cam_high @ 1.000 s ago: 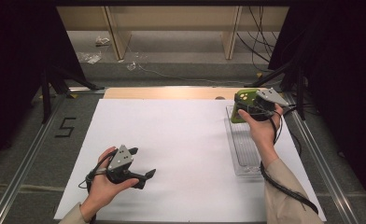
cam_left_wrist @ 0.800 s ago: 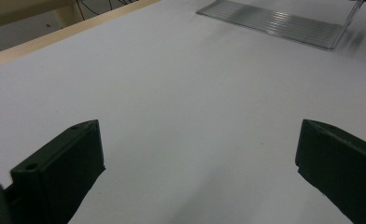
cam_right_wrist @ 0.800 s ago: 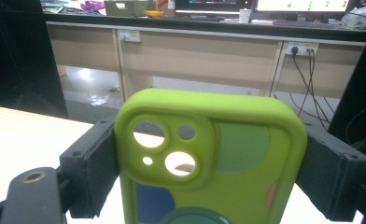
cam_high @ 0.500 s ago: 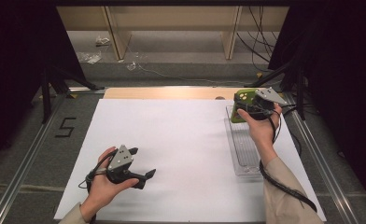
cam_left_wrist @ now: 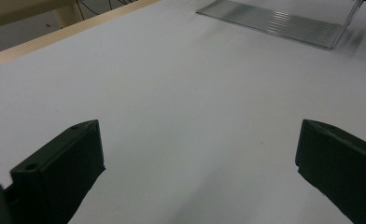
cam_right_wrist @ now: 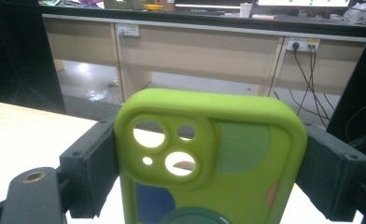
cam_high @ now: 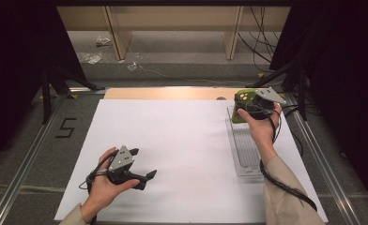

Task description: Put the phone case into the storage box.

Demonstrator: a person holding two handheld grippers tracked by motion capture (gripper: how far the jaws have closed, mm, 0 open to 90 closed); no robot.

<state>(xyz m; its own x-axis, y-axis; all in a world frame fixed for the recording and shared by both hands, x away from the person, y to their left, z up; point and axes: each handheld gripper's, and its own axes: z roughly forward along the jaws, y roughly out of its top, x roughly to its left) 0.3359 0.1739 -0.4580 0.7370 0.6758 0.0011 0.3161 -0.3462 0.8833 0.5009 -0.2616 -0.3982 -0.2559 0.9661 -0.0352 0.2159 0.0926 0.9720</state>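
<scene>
No movement since earlier. Right hand-held gripper (cam_right_wrist: 209, 182) clamped on green phone case (cam_right_wrist: 209, 154); left hand-held gripper (cam_left_wrist: 195, 172) wide open, empty, over tabletop (cam_left_wrist: 181, 84).

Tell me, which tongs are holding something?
The right tongs: their jaws squeeze a green phone case above the clear tray. The left tongs gape open over the white table.

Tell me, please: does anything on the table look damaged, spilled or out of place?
Nothing stands out. The right tongs grip a green phone case by its sides, above the far end of the clear tray. The left tongs are open over the white sheet. Nothing looks spilled or broken.
</scene>
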